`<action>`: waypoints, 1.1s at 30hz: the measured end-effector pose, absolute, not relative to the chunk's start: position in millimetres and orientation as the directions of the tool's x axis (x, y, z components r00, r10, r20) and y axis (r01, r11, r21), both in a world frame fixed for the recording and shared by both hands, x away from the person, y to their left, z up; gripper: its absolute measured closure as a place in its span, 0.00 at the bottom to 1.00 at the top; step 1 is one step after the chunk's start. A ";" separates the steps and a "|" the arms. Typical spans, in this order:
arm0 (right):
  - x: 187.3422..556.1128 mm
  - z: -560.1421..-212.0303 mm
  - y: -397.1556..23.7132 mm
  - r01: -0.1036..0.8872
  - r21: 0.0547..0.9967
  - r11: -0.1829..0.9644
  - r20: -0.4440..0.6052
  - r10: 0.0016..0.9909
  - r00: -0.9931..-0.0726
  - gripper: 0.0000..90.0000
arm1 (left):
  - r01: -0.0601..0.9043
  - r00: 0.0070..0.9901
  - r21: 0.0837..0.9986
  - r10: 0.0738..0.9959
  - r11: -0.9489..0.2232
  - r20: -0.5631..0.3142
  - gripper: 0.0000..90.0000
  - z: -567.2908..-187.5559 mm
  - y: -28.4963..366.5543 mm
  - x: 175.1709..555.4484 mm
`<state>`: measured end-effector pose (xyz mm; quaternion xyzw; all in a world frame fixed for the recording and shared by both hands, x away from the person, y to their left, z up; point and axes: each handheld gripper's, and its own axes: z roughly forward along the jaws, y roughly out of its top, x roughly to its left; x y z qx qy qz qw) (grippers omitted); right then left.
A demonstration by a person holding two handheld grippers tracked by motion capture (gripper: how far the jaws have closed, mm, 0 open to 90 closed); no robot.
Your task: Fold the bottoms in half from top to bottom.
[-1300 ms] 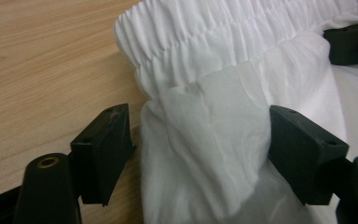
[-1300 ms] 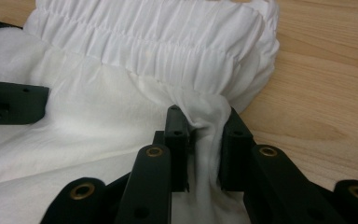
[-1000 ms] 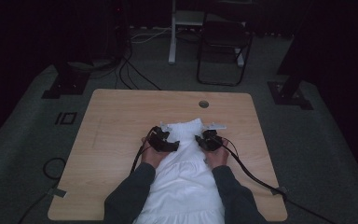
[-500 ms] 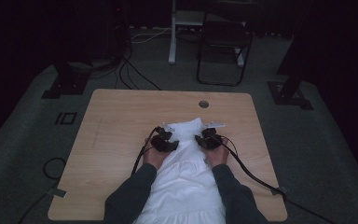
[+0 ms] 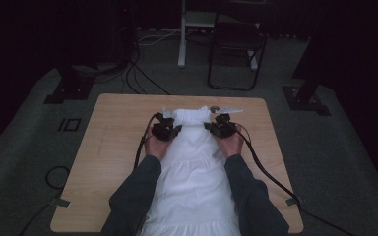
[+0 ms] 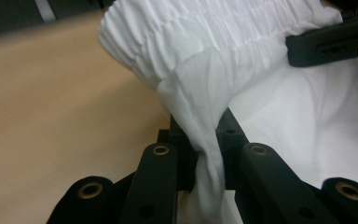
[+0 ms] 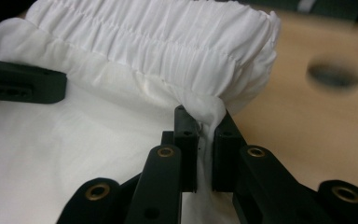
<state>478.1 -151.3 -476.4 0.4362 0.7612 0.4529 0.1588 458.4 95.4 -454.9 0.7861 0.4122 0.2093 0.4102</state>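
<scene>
- Since the earlier pictures we see both hands farther up the table, and the dress's gathered top edge has gone with them, now stretched flat between the two claws instead of lying bunched.
- Nearest to us, the white dress [image 5: 193, 182] runs from the table's near edge up between the person's sleeves [image 5: 133, 196].
- The left claw [image 5: 173, 131] has just been closing; in the left gripper view its jaws pinch a twisted fold of the dress [image 6: 205, 140] just below the gathered band.
- The right claw [image 5: 211, 127] has just been closing too; in the right gripper view its jaws are nearly together on a pinch of fabric [image 7: 205, 112] at the band's corner.
- The gathered band [image 5: 192, 116] lies between the claws, on the far half of the table [image 5: 113, 128].
- Beyond it, a round hole [image 7: 334, 73] shows in the table.
- Farther off, a dark chair [image 5: 236, 44] stands on the floor.
</scene>
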 end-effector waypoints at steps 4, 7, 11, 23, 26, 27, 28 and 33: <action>481.0 -430.7 -148.3 0.430 0.881 0.199 0.105 0.803 -0.587 0.93 | 0.395 0.579 0.861 0.814 -0.322 0.040 0.91 -410.9 103.2 462.9; 480.0 -401.9 -145.6 0.368 0.913 0.177 0.080 0.807 -0.586 0.93 | 0.364 0.576 0.882 0.816 -0.301 0.041 0.91 -386.0 107.6 463.8; 475.1 -389.8 -143.1 0.353 0.917 0.187 0.070 0.794 -0.604 0.93 | 0.366 0.593 0.876 0.804 -0.313 0.040 0.90 -379.8 113.9 460.1; 407.1 -407.6 -156.3 0.333 0.920 0.208 0.083 0.726 -0.683 0.93 | 0.324 0.686 0.879 0.726 -0.350 0.037 0.89 -392.6 122.0 383.8; 381.8 -413.7 -158.8 0.309 0.922 0.234 0.060 0.702 -0.710 0.92 | 0.318 0.702 0.880 0.712 -0.352 0.031 0.88 -401.4 124.3 355.0; 373.2 -417.0 -159.5 0.307 0.919 0.247 0.053 0.693 -0.719 0.92 | 0.313 0.708 0.882 0.706 -0.353 0.031 0.88 -406.1 124.6 345.0; 364.3 -420.9 -159.9 0.304 0.917 0.260 0.046 0.686 -0.726 0.92 | 0.311 0.714 0.880 0.700 -0.360 0.034 0.88 -411.5 124.5 335.1; 322.8 -455.8 -162.8 0.330 0.892 0.309 0.053 0.652 -0.756 0.92 | 0.330 0.738 0.844 0.673 -0.424 0.049 0.87 -453.6 123.3 288.5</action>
